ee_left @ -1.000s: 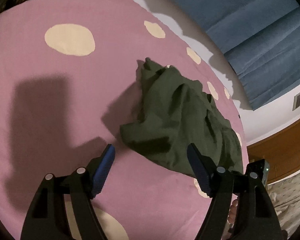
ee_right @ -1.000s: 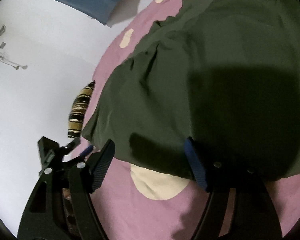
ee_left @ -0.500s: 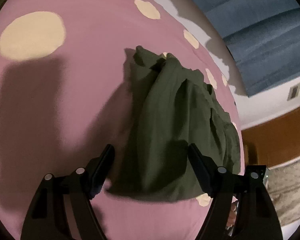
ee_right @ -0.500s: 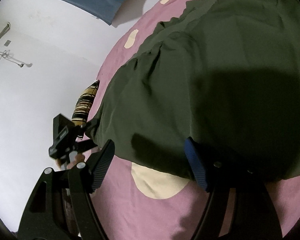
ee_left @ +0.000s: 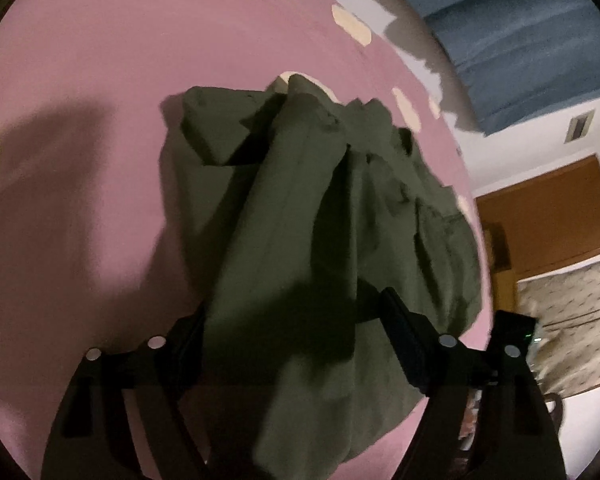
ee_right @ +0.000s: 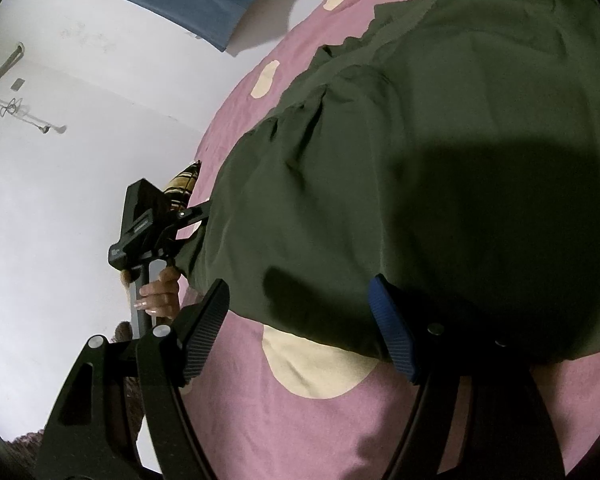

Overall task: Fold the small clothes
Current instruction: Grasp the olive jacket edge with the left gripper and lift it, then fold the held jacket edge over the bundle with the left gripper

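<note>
Your left gripper [ee_left: 296, 336], jaws wide, straddles the crumpled dark-green cloth garment [ee_left: 320, 216] on the pink cream-spotted bedsheet [ee_left: 80, 160]. Your right gripper [ee_right: 300, 328], jaws wide, sits at the garment's near hem.

Pink spotted bedsheet [ee_left: 100, 128], blue curtain [ee_left: 520, 48], white wall [ee_right: 60, 180], wooden door [ee_left: 548, 216]

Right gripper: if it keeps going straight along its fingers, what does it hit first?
Most likely the near hem of the dark green garment, which lies between the open fingers of the right gripper. Depth is unclear; the pink spotted sheet lies just under it.
</note>
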Available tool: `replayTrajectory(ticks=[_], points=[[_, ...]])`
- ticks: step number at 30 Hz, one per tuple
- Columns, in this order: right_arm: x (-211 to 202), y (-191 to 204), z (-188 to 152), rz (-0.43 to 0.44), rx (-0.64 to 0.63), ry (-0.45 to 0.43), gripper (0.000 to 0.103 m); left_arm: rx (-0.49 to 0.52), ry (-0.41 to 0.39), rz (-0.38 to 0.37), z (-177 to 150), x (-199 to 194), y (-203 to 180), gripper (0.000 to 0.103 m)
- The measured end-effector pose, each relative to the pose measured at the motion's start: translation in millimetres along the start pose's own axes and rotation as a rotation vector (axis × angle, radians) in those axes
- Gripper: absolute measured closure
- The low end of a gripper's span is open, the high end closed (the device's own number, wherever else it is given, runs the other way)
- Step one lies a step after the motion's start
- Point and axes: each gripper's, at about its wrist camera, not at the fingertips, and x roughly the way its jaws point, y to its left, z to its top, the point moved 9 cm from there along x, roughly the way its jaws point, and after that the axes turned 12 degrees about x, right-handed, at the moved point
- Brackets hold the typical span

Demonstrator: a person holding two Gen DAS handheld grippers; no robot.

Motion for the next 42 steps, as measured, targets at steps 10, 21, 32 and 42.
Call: replayTrajectory(ticks=[10, 21, 32, 42], points=[[9.9, 3.3, -8.7, -0.008, -0.038, -0.022, 0.029, 0.023, 0.025, 0.119, 6.2, -5.8, -20.6, 0.087], [10.2, 3.3, -11.4, -0.018, -0.076, -0.038, 0.028, 0.151, -0.033, 0.251, 43.5, -42.7, -109.6, 0.092], [-10.1, 20.3, -27.1, 0.033, -0.104, -0.096, 0.028, 0.275, 0.017, 0.387, 63.2, -37.2, -172.3, 0.092], [18.9, 12.5, -24.3, 0.015, -0.141, -0.015, 0.022, 0.398, 0.073, 0.506, 60.9, 4.5, -239.0, 0.092]])
